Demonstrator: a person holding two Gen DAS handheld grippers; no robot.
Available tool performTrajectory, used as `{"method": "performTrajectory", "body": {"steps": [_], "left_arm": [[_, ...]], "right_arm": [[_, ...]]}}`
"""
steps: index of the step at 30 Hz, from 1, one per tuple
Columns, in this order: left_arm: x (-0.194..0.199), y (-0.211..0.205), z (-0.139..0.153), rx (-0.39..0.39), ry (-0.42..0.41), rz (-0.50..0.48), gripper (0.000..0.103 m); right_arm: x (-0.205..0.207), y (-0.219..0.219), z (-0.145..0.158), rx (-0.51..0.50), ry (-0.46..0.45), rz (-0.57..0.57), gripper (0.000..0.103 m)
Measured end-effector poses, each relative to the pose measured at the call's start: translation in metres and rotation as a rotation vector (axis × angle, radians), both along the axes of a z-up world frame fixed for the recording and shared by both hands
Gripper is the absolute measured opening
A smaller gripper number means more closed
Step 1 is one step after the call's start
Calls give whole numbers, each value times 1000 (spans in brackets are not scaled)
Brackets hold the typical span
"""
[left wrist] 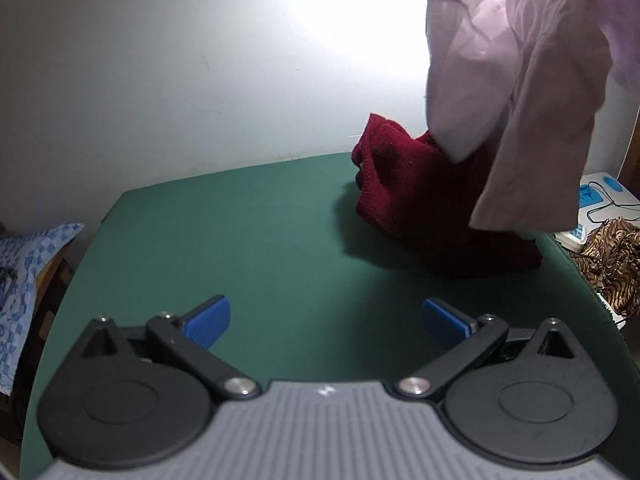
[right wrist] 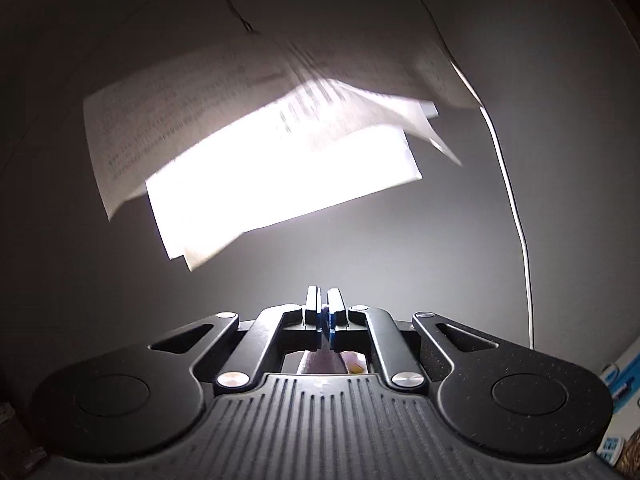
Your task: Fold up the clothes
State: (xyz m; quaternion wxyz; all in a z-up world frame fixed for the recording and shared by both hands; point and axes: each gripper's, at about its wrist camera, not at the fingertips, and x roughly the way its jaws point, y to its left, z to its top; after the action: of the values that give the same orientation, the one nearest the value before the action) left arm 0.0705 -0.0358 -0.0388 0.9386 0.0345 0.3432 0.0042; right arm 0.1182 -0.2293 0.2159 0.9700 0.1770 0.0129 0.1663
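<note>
Now your left gripper (left wrist: 326, 320) waits empty, jaws apart, over the green mat (left wrist: 240, 240). Your right gripper (right wrist: 324, 312) is clamped on the pale pink garment (left wrist: 520, 92), dangling above the red knit (left wrist: 420, 200); catch a free corner and spread it flat.

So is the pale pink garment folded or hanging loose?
Hanging loose. The pale pink garment dangles in crumpled drapes above the green table, partly covering the dark red knit.

Sweater (left wrist: 424, 208) on table (left wrist: 240, 240) far-right corner, shirt (left wrist: 540, 80) hanging above.
</note>
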Motion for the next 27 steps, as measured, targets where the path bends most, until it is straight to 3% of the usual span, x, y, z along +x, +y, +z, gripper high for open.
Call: {"method": "performTrajectory", "body": {"steps": [2,5,7,9,10,11,13,14,17,20,23,24,25,26,27], "left_arm": [[-5,7,3,-18,-12,-6,102],[-14,20,5,-39,-25,-11,102],[-19,36,3,-40,-23,-4,102],[-26,56,2,-42,-19,6,102],[-29,66,1,-44,-17,12,102],[-33,75,0,-46,-13,15,102],[-40,89,-3,-52,3,8,102],[-43,97,-5,-54,12,3,102],[-50,103,-12,-35,30,-36,102],[-61,94,-15,36,28,-93,102],[-70,82,-16,64,18,-135,102],[-71,79,-16,63,21,-145,102],[-70,76,-17,56,29,-151,102],[-70,74,-17,52,36,-155,102],[-69,72,-17,51,39,-156,102]], "right_arm": [[-14,12,27,-21,-55,-4,0],[-43,30,37,-78,-103,61,0],[-69,48,35,-126,-100,82,0],[-86,63,14,-173,-48,69,5],[-88,71,-1,-232,3,73,19],[-88,80,-19,-299,58,79,39],[-85,91,-77,-436,202,25,64],[-83,94,-110,-503,283,-6,66],[-77,92,-205,-639,518,-66,66],[-78,85,-292,-742,704,-139,66],[-79,72,-341,-762,798,-190,64],[-79,67,-353,-758,824,-200,58],[-79,57,-353,-675,846,-179,21],[-79,46,-350,-574,865,-150,5],[-78,35,-339,-469,866,-139,5]]}}
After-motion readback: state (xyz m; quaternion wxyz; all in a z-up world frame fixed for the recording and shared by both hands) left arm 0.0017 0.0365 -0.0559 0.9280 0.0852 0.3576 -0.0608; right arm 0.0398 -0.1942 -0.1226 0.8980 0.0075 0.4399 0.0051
